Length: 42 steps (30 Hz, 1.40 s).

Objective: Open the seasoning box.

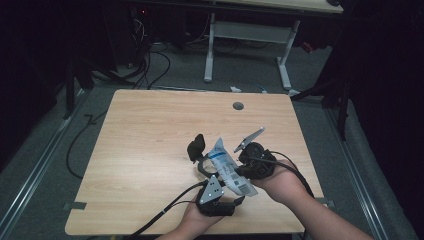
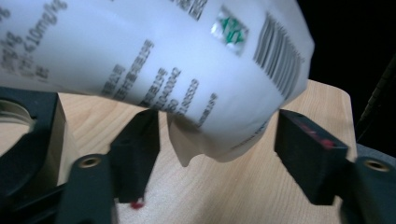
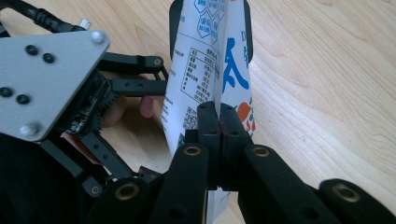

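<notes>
- The desk point(image 1: 150, 150) is light wood with a small round grommet point(image 1: 238, 106) near its far edge; the work goes on over its near right part
- A second desk point(image 1: 250, 30) stands on the floor beyond, with cables trailing around it
- The pouch point(image 1: 227, 170) is white with blue print and a barcode, held off the desk and slanting between the two grippers; in the left gripper view its barcode end point(image 2: 187, 70) hangs just above the wood
- The right hand-held gripper point(image 3: 219, 126) is clenched on the pouch: its two black jaws meet on a flat seam of the pouch point(image 3: 210, 70), and it alone carries the pouch
- The left hand-held gripper point(image 2: 217, 140) is released, jaws standing wide apart; the lower end of the pouch dips into the gap between them, touching neither as far as can be told
- From above, the left hand-held gripper point(image 1: 215, 197) sits at the near end of the pouch, the right one point(image 1: 239, 169) at its right side
- A black ring-shaped part point(image 1: 197, 150) lies just left of the pouch; what it is cannot be told
- Step in hand, as a judgement: passing the pouch across, or taking a second grip for a two-handed hold
- The next move likely calls for the left jaws to close squarely on the pouch's lower end while the right keeps firm; the soft pouch may fold or slip if pinched off-centre
</notes>
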Tool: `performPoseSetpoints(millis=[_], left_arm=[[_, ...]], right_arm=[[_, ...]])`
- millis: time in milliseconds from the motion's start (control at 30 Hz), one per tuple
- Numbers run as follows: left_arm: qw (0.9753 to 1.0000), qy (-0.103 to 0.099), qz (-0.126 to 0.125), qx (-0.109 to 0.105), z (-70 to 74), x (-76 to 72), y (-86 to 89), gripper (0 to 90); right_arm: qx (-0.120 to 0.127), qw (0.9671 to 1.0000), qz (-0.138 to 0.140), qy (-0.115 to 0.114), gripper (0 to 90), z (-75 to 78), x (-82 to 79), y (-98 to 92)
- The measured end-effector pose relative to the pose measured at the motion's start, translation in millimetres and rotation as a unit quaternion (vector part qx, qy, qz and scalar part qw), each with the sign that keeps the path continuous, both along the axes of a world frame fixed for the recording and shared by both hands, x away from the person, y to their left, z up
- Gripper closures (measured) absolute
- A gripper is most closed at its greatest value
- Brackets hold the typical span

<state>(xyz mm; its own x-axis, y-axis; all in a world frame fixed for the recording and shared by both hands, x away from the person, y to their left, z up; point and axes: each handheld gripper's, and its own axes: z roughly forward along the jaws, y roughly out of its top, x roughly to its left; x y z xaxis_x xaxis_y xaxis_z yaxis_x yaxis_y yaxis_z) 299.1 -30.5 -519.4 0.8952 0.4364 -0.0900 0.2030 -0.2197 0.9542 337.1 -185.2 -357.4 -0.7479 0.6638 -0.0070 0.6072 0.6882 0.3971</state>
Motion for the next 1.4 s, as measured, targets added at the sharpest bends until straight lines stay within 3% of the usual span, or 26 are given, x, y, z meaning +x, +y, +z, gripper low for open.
performPoseSetpoints(millis=[200, 300, 367, 533, 733, 867, 1000, 1167, 1400], left_arm=[[1.0000, -0.006, -0.002, 0.001, 2.2, -3.1, 1.1, 43.5], [0.9997, -0.025, -0.002, 0.003, 3.8, -8.0, 0.1, 47.1], [0.9995, -0.032, 0.001, 0.004, 2.8, -8.6, -0.9, 45.0], [0.9996, -0.023, 0.014, 0.009, -1.6, -4.4, -3.5, 28.4], [0.9993, -0.023, 0.027, 0.005, -1.9, -0.2, -6.1, 26.5], [0.9992, -0.030, 0.027, 0.007, -1.7, -0.7, -7.8, 35.2], [0.9990, -0.034, 0.027, 0.011, -1.0, -0.9, -9.1, 37.9], [0.9992, -0.028, 0.025, 0.014, 0.4, -0.9, -8.0, 45.7], [0.9994, -0.022, 0.022, 0.017, 3.2, -3.3, -6.4, 48.2]], right_arm=[[-0.006, 1.0000, -0.003, 0.001, 90.0, -1.0, 1.5, -0.8], [-0.004, 1.0000, -0.003, 0.003, 90.0, -2.1, 2.5, -1.5], [-0.005, 1.0000, -0.006, 0.004, 90.0, -2.3, 1.7, -0.7], [0.002, 1.0000, -0.009, 0.002, 90.0, 1.5, 0.4, 0.7], [0.010, 0.9999, -0.008, 0.000, 90.0, 5.3, -0.6, 5.1], [0.013, 0.9999, -0.007, 0.000, 90.0, 4.9, 0.0, 6.1], [0.014, 0.9999, -0.009, 0.001, 90.0, 4.6, 1.1, 5.9], [0.012, 0.9999, -0.008, 0.001, 90.0, 4.0, 0.8, 5.9], [0.010, 0.9999, -0.010, 0.000, 90.0, 3.7, 1.6, 4.7]])
